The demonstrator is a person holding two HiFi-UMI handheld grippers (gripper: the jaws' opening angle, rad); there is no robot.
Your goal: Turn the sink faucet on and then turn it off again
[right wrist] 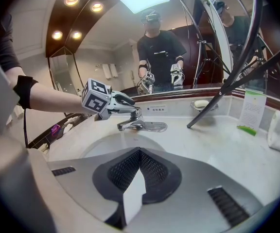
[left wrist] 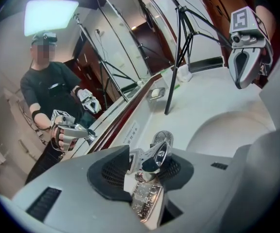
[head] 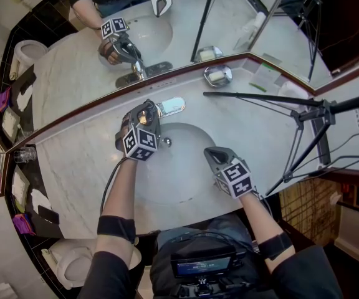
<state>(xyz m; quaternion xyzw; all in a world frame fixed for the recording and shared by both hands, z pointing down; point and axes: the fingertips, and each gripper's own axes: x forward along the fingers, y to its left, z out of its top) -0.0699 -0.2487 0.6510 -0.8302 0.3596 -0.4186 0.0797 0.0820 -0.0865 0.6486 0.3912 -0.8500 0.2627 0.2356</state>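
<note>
Left gripper [head: 147, 114] clamped on faucet lever [left wrist: 158, 152], lever dead ahead between its jaws; right gripper [head: 214, 154] pinched shut, empty, well apart over sink [head: 167, 185].

The left gripper [head: 147, 109] and right gripper [head: 212, 154] are grey with black-and-white marker cubes [head: 139, 144], the sleeves [head: 105, 276] are black with black armbands [head: 116, 227], and a black device [head: 202, 266] sits at six o'clock.
</note>
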